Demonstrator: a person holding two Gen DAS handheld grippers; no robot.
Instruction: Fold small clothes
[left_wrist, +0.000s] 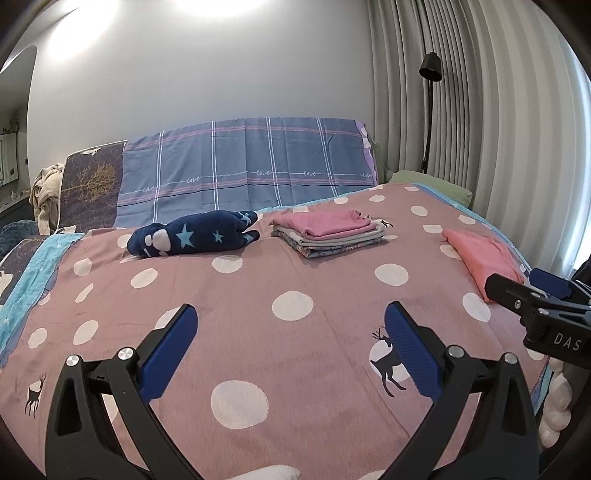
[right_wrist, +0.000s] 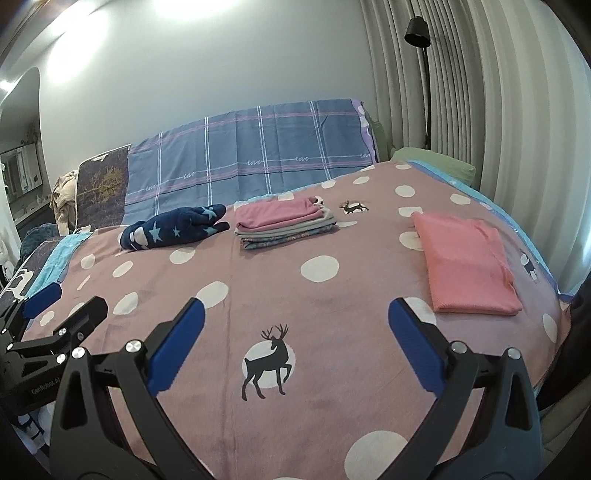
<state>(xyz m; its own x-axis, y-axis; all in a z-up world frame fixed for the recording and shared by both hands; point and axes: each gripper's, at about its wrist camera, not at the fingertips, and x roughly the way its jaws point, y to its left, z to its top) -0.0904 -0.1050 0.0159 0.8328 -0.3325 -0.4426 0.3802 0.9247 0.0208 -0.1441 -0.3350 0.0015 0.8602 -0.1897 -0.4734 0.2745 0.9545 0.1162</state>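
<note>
Left wrist view: left gripper (left_wrist: 290, 314) w/ blue fingers (left_wrist: 171, 347) wide apart, empty, above the bed (left_wrist: 332, 387) w/ pink polka-dot & deer cover. Far side: folded stack of small clothes (left_wrist: 330, 236), pink piece on top, grey & floral under. Left of it, just beside, a navy star-print bundle (left_wrist: 192, 238). Right side of bed: folded salmon-pink garment (left_wrist: 480, 258), near end partly hidden by right gripper (left_wrist: 517, 286) coming in from right edge. Plaid blue cloth (left_wrist: 243, 166) upright behind bed; black floor lamp (left_wrist: 430, 96) by curtains.

Right wrist view: right gripper (right_wrist: 295, 314) fingers (right_wrist: 413, 347) also spread, nothing held, over a deer print. Salmon garment (right_wrist: 467, 262) fully seen here, flat, well apart from stack (right_wrist: 286, 225). Navy bundle (right_wrist: 173, 229) left of stack. Left gripper (right_wrist: 66, 299) at left edge, fingers apart. No containers in either view.
</note>
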